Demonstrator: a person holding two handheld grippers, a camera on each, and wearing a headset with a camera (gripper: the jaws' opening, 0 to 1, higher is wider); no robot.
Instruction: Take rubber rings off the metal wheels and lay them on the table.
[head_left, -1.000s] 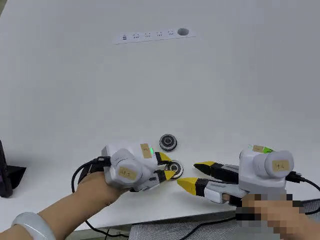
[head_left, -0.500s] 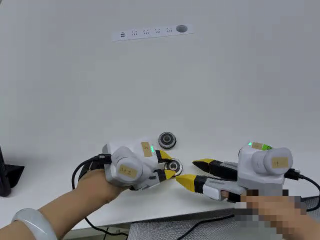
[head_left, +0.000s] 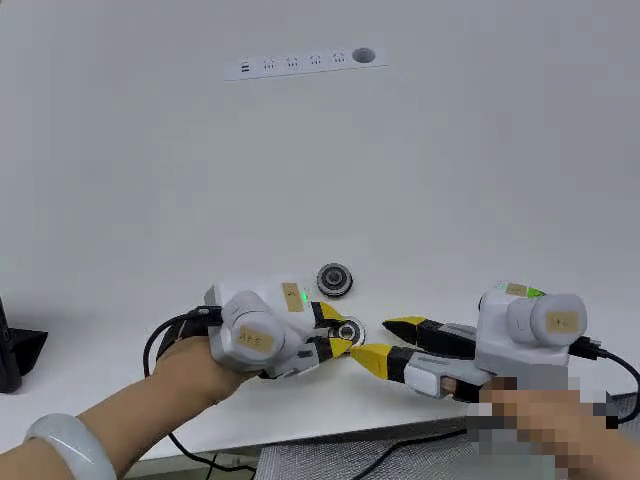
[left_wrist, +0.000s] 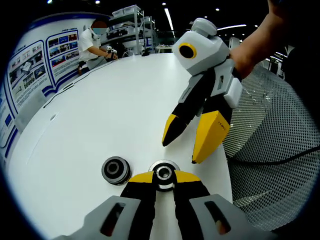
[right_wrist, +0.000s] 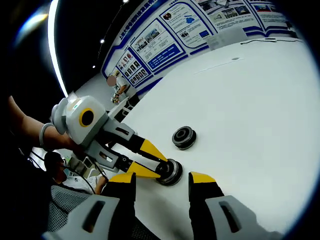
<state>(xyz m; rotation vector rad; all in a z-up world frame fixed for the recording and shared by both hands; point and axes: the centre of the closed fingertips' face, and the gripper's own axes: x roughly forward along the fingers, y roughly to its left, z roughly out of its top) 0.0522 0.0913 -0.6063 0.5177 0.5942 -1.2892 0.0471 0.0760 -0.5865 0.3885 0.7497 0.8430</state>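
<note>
A metal wheel with a black rubber ring lies on the white table near its front edge. My left gripper is shut on it; its yellow tips clamp the wheel from both sides. My right gripper is open just to the right, jaws pointing left at the wheel, yellow tips a short way off it. From the right gripper view, the clamped wheel sits just ahead of my open right gripper. A second ringed wheel stands free behind.
A white power strip lies far back on the table. A black object stands at the left edge. Cables trail from both grippers over the front edge, where a grey mesh surface lies below. People stand beyond the table's far end.
My right gripper has moved a little left, closer to the clamped wheel. The left gripper and both wheels have stayed put.
</note>
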